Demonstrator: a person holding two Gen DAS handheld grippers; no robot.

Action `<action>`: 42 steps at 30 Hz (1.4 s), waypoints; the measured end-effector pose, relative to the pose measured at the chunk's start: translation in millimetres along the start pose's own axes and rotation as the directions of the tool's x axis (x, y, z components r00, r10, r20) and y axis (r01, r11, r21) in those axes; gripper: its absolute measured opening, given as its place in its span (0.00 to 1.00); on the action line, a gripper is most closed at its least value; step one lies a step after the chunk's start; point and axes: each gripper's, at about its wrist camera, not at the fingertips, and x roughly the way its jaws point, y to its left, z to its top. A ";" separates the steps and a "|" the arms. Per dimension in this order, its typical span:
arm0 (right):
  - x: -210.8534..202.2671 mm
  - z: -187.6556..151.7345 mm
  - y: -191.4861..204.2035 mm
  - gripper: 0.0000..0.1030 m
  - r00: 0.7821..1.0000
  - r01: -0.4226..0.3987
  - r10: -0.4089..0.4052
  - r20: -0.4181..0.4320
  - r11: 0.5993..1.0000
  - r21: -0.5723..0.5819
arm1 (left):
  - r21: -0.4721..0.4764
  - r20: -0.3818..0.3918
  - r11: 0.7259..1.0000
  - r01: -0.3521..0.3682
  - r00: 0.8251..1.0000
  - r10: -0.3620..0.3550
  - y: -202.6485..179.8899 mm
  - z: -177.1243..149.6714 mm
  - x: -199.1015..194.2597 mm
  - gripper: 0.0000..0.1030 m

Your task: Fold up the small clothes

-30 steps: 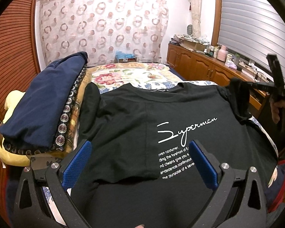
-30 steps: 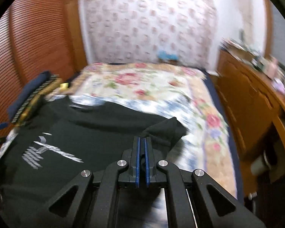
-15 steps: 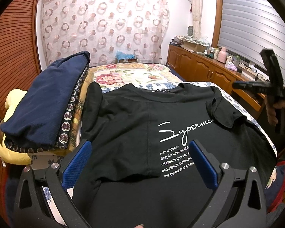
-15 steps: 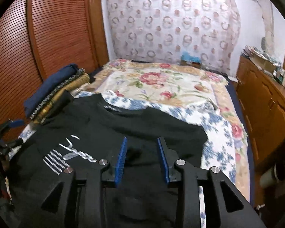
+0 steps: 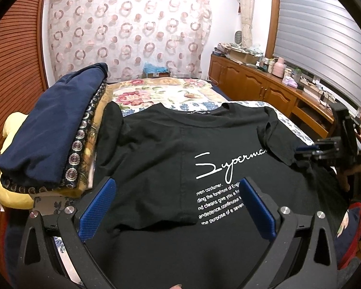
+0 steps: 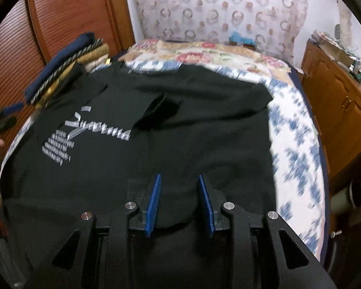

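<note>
A black T-shirt (image 5: 156,156) with white "Superman" print lies front up on the bed. Its right sleeve (image 5: 274,134) is folded inward and covers the end of the print; the same sleeve (image 6: 161,110) shows in the right wrist view. On the shirt's left side a flap lies folded over the front. My left gripper (image 5: 178,183) is open wide above the lower part of the shirt, with nothing between its pads. My right gripper (image 6: 179,175) is partly open just above the T-shirt (image 6: 204,120) near its right edge, gripping nothing. In the left wrist view the right gripper (image 5: 303,150) is at the far right.
A stack of folded clothes (image 5: 48,125) with a navy piece on top rests on a yellow pillow (image 5: 12,192) left of the shirt. The floral bedspread (image 5: 156,94) stretches beyond the collar. A wooden cabinet (image 5: 264,89) with clutter runs along the right wall.
My right gripper opened and let go of the right sleeve, which now lies folded over the print. That gripper then sank toward the shirt's right edge. The left gripper kept still.
</note>
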 end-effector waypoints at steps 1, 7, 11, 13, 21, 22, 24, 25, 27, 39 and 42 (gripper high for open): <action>1.2 -2.0 3.5 0.32 1.000 -0.001 0.001 -0.006 1.000 -0.005 | 0.002 -0.001 1.000 0.002 1.000 -0.002 -0.8 0.4 0.9 1.00; -6.0 -1.9 5.6 0.32 1.000 0.002 -0.002 0.016 1.000 -0.004 | 0.018 -0.022 0.999 0.027 0.999 -0.027 -11.4 10.1 14.8 1.00; -16.0 -3.5 -7.4 0.33 0.996 0.061 -0.061 0.068 0.998 0.006 | 0.057 -0.034 0.997 0.054 0.998 -0.052 -26.5 24.5 30.4 1.00; -24.0 -6.6 -15.8 0.36 0.990 0.098 -0.098 0.098 0.995 0.014 | 0.077 -0.042 0.994 0.080 0.996 -0.077 -35.8 32.3 40.6 1.00; -17.0 -27.9 -52.0 0.37 0.973 0.218 -0.222 0.056 0.973 0.074 | 0.173 -0.104 0.965 0.197 0.978 -0.182 -88.2 61.0 83.7 0.87; -17.7 -28.2 -51.8 0.37 0.973 0.218 -0.223 0.056 0.973 0.081 | 0.182 -0.113 0.961 0.210 0.975 -0.192 -94.6 64.3 89.0 0.85; -17.0 -29.3 -53.4 0.37 0.976 0.209 -0.214 0.050 0.974 0.087 | 0.193 -0.129 0.955 0.226 0.971 -0.204 -103.1 69.8 97.5 0.80; -16.7 -29.4 -54.0 0.37 0.976 0.207 -0.211 0.047 0.974 0.087 | 0.195 -0.140 0.951 0.239 0.967 -0.214 -107.7 72.4 101.8 0.76; -17.5 -30.7 -55.1 0.37 0.976 0.206 -0.211 0.048 0.974 0.095 | 0.195 -0.160 0.945 0.263 0.959 -0.234 -114.5 76.5 109.8 0.71; -20.7 -35.2 -61.6 0.37 0.980 0.188 -0.196 0.043 0.971 0.147 | 0.186 -0.265 0.909 0.372 0.910 -0.318 -152.0 94.8 159.2 0.58; -20.7 -34.9 -62.1 0.37 0.979 0.192 -0.200 0.040 0.970 0.151 | 0.178 -0.292 0.902 0.393 0.897 -0.333 -158.4 96.4 171.5 0.51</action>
